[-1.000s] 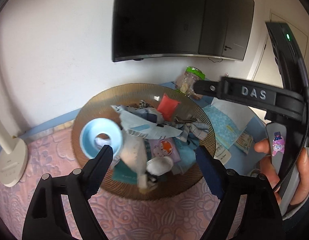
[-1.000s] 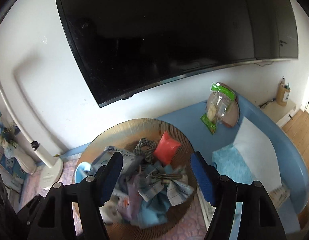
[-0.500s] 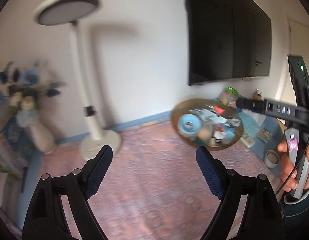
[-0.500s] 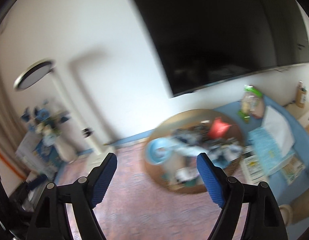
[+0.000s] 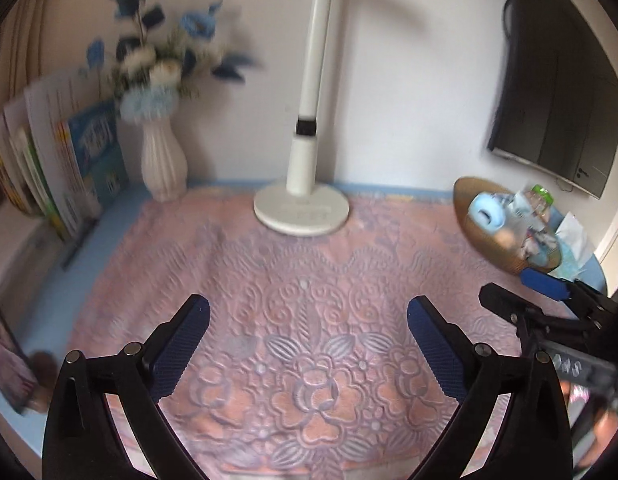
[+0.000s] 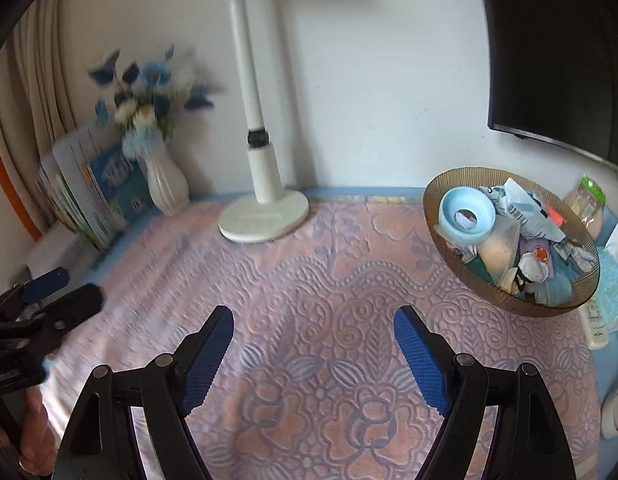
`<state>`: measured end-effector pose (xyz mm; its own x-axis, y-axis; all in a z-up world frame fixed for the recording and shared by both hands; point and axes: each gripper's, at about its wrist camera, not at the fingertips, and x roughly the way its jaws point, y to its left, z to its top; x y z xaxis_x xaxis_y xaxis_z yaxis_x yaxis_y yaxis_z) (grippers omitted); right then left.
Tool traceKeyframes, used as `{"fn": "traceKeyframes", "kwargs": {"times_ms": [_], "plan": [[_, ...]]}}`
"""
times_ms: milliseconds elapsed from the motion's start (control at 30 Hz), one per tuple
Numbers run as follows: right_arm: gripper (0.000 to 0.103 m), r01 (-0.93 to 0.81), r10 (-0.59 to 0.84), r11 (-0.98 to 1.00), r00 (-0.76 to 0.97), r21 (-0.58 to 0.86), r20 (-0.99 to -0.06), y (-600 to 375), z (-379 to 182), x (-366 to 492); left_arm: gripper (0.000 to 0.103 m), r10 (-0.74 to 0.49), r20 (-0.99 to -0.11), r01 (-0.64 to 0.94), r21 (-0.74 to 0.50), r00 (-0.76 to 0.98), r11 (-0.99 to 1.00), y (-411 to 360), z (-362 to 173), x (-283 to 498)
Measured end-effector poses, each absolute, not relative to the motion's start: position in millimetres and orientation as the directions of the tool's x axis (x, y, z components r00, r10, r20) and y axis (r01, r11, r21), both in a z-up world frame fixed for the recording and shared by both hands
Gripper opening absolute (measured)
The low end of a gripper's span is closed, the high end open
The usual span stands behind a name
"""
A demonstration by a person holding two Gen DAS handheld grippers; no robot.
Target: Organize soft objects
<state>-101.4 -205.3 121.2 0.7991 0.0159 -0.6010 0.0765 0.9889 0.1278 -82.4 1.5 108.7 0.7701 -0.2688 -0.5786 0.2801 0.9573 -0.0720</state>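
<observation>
Both grippers, left [image 5: 308, 342] and right [image 6: 313, 354], empty over pink cloth [image 6: 309, 280]; left jaws just widened. Soft items heaped in bowl [image 6: 449, 256], far right, pointing every way.

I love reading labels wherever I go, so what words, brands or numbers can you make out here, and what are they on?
Raised white letters on the black right gripper body: blurred, unreadable.
Blue book cover beside the white ribbed vase: print blurred.
Pouches in the brown ribbed glass bowl: print too small.
Nothing else readable.
</observation>
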Motion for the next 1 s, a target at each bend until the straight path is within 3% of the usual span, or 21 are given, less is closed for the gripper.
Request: {"fn": "traceKeyframes", "kwargs": {"times_ms": [100,233,467,667,833,1000], "plan": [[0.081,0.08,-0.054,0.997,0.787,0.015,-0.615,-192,98,-93,0.098,-0.268,-0.611,0.249,-0.117,0.745,0.961,-11,75,-66],[0.081,0.09,-0.088,0.996,0.764,-0.029,-0.639,-198,76,-78,0.099,-0.195,-0.629,0.207,-0.056,0.752,0.977,-30,50,-53],[0.081,0.192,-0.106,0.981,0.694,0.041,-0.712,-230,41,-57,0.099,-0.144,-0.674,0.174,-0.022,0.725,0.984,-36,28,-48],[0.082,0.233,-0.08,0.965,0.7,0.121,-0.71,-249,39,-59,0.099,-0.139,-0.693,0.13,-0.065,0.708,0.989,-23,24,-41],[0.082,0.234,-0.08,0.966,0.684,0.114,-0.725,-248,37,-57,0.099,-0.171,-0.723,0.109,-0.132,0.669,0.985,-11,19,-32],[0.085,0.228,-0.086,0.969,0.68,0.098,-0.728,-243,36,-56,0.099,-0.148,-0.731,0.097,-0.112,0.666,0.989,-13,17,-30]]}}
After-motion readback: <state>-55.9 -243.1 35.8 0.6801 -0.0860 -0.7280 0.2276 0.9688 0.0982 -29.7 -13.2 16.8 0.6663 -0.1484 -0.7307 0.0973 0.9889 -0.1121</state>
